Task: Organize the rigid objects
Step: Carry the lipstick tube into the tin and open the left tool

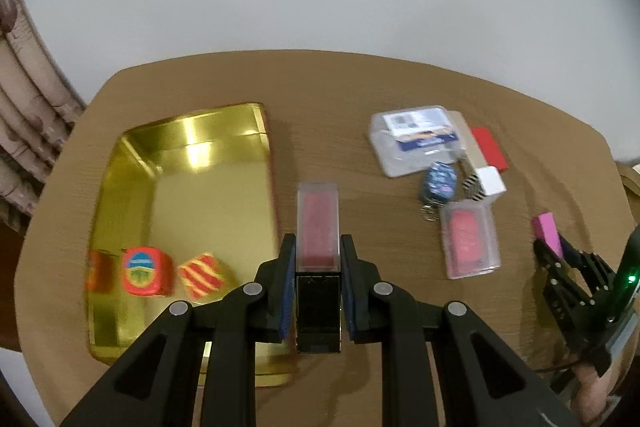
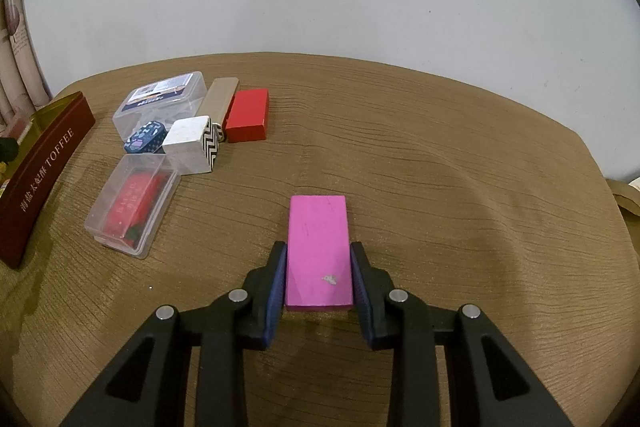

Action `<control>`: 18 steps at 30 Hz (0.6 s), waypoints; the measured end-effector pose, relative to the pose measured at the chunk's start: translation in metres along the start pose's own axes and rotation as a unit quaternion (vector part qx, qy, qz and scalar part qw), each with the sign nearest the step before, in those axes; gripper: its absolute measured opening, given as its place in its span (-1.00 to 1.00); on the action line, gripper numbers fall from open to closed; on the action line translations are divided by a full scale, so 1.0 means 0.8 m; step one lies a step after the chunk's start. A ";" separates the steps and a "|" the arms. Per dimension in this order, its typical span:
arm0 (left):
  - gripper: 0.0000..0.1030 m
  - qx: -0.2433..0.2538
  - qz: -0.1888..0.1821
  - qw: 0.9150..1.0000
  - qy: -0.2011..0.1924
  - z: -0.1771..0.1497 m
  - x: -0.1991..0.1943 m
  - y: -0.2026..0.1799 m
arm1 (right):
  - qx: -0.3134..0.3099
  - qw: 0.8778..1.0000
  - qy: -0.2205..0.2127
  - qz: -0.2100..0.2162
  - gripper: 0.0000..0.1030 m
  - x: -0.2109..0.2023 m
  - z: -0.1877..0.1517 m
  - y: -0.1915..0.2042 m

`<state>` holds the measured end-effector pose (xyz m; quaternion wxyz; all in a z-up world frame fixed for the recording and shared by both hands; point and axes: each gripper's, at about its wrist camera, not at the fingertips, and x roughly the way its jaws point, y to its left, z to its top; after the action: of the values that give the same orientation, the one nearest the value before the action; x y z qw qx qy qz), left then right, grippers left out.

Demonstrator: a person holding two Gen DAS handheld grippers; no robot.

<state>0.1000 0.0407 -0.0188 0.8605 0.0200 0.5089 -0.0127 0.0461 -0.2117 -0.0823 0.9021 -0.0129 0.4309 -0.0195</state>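
My left gripper (image 1: 318, 251) is shut on a slim clear case with a red insert and a black base (image 1: 318, 223), held above the table just right of the open gold tin (image 1: 208, 187). In the tin's near corner lie two colourful cubes (image 1: 146, 271), (image 1: 202, 275). My right gripper (image 2: 319, 267) is shut on a pink block (image 2: 319, 247) over the brown tabletop; from the left wrist this gripper (image 1: 554, 247) and the pink block (image 1: 547, 231) show at the far right.
A cluster lies on the table: a clear box with a blue label (image 2: 160, 103), a red block (image 2: 248, 115), a beige block (image 2: 218, 97), a white zigzag cube (image 2: 192, 143), a blue keyring fob (image 2: 146, 137) and a clear box with red contents (image 2: 132, 205). The tin's dark red wall (image 2: 40, 171) stands at the left.
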 end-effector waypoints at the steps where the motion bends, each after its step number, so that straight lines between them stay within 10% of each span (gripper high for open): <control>1: -0.66 -0.003 0.005 1.000 0.000 0.001 -0.001 0.007 | 0.000 1.000 0.000 0.000 -0.38 0.000 0.000 0.000; 18: -0.66 -0.051 0.065 0.996 0.020 0.001 0.024 0.121 | -0.001 1.000 0.000 -0.002 -0.38 0.000 0.000 0.000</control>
<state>0.1137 0.1372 -0.0333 0.8493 0.0099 0.5232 0.0698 0.0460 -0.2116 -0.0823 0.9023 -0.0149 0.4304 -0.0211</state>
